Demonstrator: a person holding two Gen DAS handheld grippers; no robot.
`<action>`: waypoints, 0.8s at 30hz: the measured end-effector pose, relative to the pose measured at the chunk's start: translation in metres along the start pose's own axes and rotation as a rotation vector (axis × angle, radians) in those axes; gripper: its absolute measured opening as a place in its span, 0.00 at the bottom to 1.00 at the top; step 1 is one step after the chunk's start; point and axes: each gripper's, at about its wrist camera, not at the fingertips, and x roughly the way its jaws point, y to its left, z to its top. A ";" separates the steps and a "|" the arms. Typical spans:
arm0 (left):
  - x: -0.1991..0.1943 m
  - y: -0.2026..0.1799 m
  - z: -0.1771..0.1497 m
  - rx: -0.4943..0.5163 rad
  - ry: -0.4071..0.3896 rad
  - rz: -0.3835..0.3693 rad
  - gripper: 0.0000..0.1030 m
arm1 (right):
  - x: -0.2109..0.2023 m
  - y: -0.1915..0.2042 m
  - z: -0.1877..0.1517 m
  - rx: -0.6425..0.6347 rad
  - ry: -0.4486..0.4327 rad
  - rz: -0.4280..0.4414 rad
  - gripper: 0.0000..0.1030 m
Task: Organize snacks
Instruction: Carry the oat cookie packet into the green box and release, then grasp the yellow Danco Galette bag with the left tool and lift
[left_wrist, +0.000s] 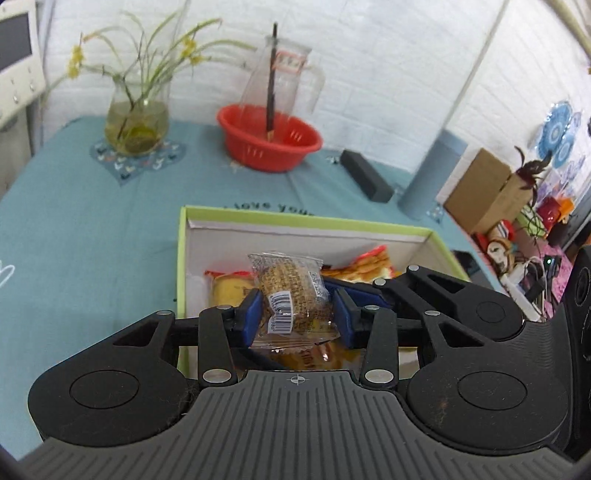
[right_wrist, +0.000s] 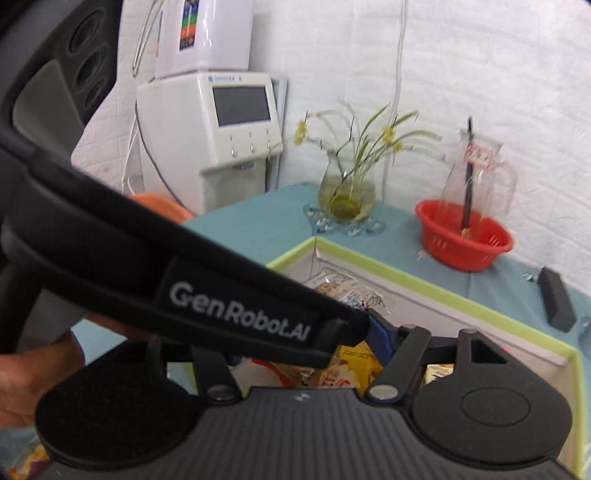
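Holding a snack packet over the open box

Pinched between the blue pads (left_wrist: 252, 314) of the left gripper (left_wrist: 295, 314) is a clear-wrapped biscuit packet (left_wrist: 291, 291), upright, barcode facing the camera, its top edge standing past the fingertips. Pads press on both long sides of the wrapper; grip is clenched on it.

Directly beyond and below the fingers sits a green-rimmed cardboard box (left_wrist: 295, 218) with a white interior. Inside it, left of the fingers, a yellow cake packet (left_wrist: 225, 288); right of the fingers, an orange cracker packet (left_wrist: 369, 264); beneath the fingers, more yellow wrappers, print unreadable.

Right gripper (right_wrist: 306, 354): the left device's black body, marked GenRobot.AI, crosses in front of it and hides its left finger and fingertips. One blue pad (right_wrist: 380, 336) shows; finger state cannot be told. It hovers over the same box (right_wrist: 406, 278), yellow wrappers (right_wrist: 354, 365) under it.

Farther ahead of the left fingers, on the teal tablecloth (left_wrist: 92, 229): red basket (left_wrist: 269, 136), glass pitcher (left_wrist: 284, 77) behind it, glass vase of flowers (left_wrist: 136, 122) to the left, black case (left_wrist: 365, 175) and grey-blue cylinder (left_wrist: 432, 173) to the right.
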 end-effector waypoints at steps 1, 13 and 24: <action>0.005 0.005 0.001 -0.013 0.007 -0.010 0.28 | 0.008 -0.004 -0.001 0.010 0.010 0.012 0.73; -0.113 -0.025 -0.033 0.027 -0.241 -0.093 0.69 | -0.097 0.014 -0.019 0.003 -0.160 -0.025 0.99; -0.158 -0.009 -0.180 -0.073 -0.145 0.079 0.74 | -0.147 0.110 -0.129 0.066 0.014 0.042 0.99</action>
